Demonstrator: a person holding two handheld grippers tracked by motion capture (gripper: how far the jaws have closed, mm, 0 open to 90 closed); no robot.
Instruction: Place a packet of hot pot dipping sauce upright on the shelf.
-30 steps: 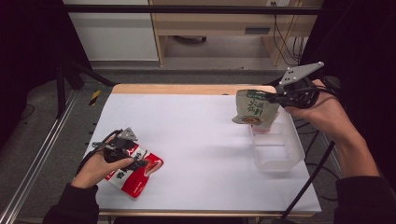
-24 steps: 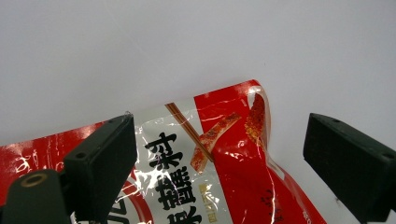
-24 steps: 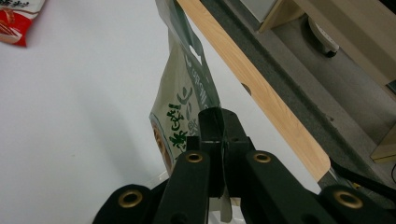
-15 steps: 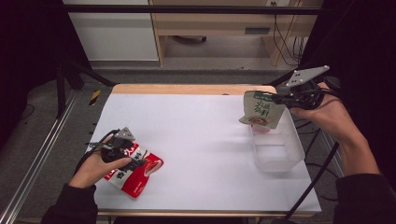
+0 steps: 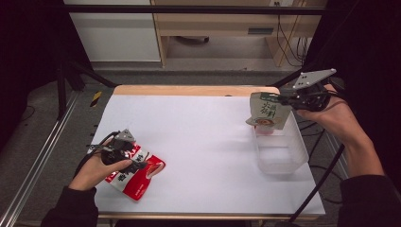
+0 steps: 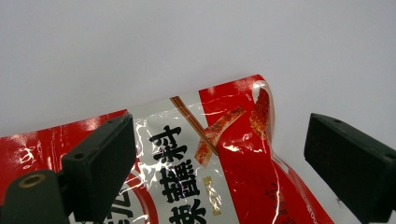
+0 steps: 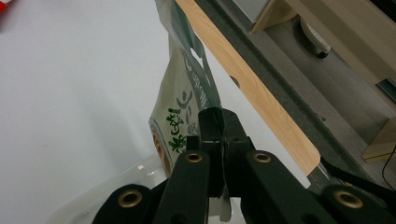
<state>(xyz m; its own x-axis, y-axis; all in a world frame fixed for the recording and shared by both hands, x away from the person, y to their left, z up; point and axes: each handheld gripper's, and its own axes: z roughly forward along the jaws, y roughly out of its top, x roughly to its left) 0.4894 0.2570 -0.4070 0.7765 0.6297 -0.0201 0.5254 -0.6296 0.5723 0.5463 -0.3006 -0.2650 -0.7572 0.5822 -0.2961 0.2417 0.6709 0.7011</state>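
Note:
A pale green snack pouch [image 5: 267, 111] hangs over the far end of a clear plastic bin [image 5: 280, 150] at the table's right. My right gripper [image 5: 285, 100] is shut on the pouch's top edge. In the right gripper view the jaws pinch the green pouch [image 7: 184, 100], with the bin's rim [image 7: 119, 179] below. A red snack bag [image 5: 137, 175] lies flat at the table's front left. My left gripper [image 5: 137, 160] rests over it, open. The left gripper view has the red bag [image 6: 219, 158] lying between the wide-apart fingers [image 6: 102, 161].
White table surface [image 5: 198, 142] spreads between the two hands. A wooden strip [image 5: 189, 90] runs along the table's far edge, with a shelf unit [image 5: 213, 28] and cables beyond. A metal rail [image 5: 38, 156] runs along the left side.
My right gripper has carried the green pouch rightward and down, from beside the bin to over its far end. The left gripper and red bag have stayed put.

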